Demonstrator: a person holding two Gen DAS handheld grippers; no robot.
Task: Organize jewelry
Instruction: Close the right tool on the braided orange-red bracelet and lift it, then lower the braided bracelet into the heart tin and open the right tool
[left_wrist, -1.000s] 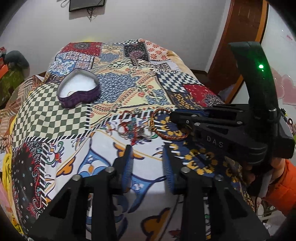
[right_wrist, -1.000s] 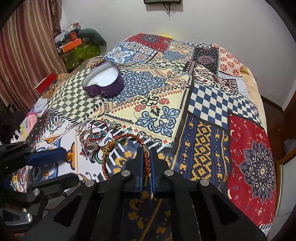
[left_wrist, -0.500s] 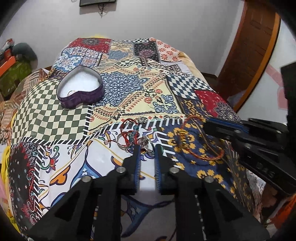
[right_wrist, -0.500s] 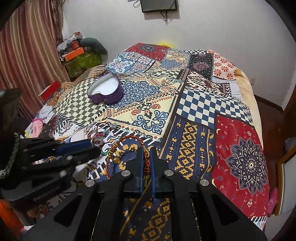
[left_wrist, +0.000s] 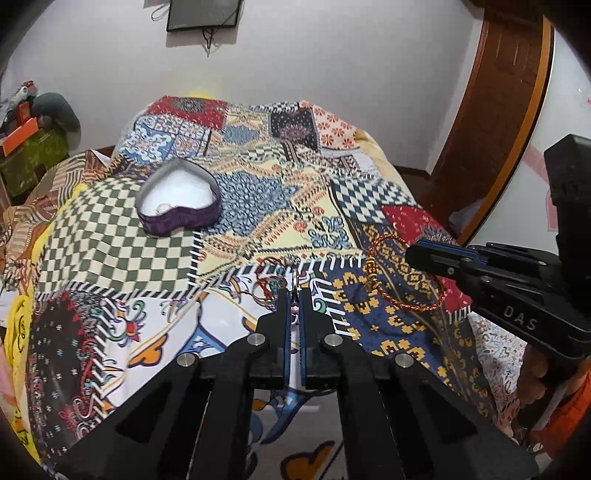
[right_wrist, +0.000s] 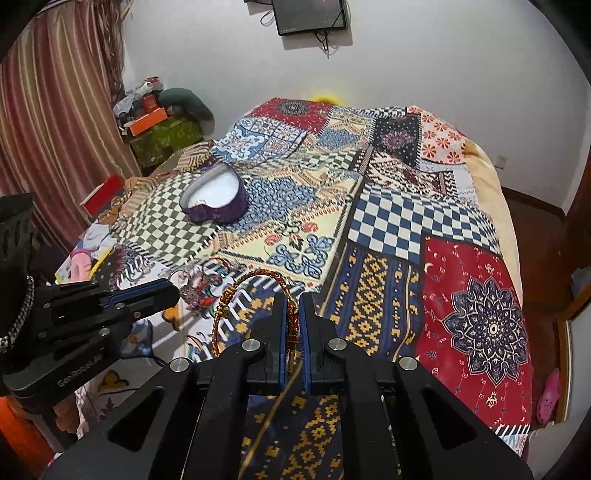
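Right claw (right_wrist: 291, 314) was closed on the red-gold bracelet (right_wrist: 258, 280), held above the bed (right_wrist: 388, 221). Left claw (left_wrist: 293, 299) was pinched shut on a ring (left_wrist: 295, 276) from the jewelry pile (left_wrist: 271, 288). Heart-shaped box (left_wrist: 179, 205) sat well apart.

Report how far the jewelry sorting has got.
Done: one small ring-like piece seems to lie in the heart-shaped box. In hand: the right claw is shut on the red-and-gold bracelet; the left claw is shut on a small ring. Left: both still need boxing, plus the tangled pile.
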